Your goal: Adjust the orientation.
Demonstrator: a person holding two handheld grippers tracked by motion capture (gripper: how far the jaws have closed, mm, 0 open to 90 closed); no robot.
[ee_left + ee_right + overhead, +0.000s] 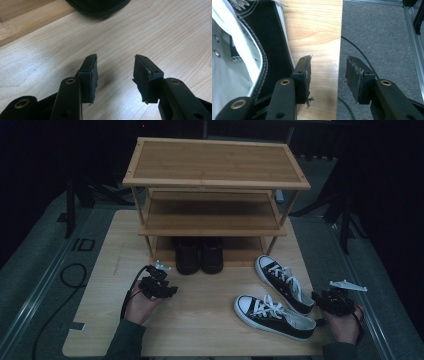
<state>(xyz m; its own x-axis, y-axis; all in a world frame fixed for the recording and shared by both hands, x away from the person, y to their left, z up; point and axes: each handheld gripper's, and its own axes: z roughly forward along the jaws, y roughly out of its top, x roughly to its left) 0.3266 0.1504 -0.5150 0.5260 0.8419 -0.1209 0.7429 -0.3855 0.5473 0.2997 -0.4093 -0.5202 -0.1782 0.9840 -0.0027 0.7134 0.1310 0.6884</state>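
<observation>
Two black canvas sneakers with white laces lie on the wooden table's right half, one nearer (272,316) and one farther (284,282). My right gripper (325,299) hovers by their heels at the table's right edge. In the right gripper view it is open (328,61), with one sneaker's black side and grey lining (249,50) just left of its left jaw and nothing between the pads. My left gripper (160,285) is open (115,60) over bare table in front of a black shoe (100,7).
A three-tier bamboo shoe rack (215,182) stands at the back of the table (200,325). A pair of black shoes (199,255) sits on its bottom shelf. Grey carpet (382,37) with a black cable lies beyond the table's right edge.
</observation>
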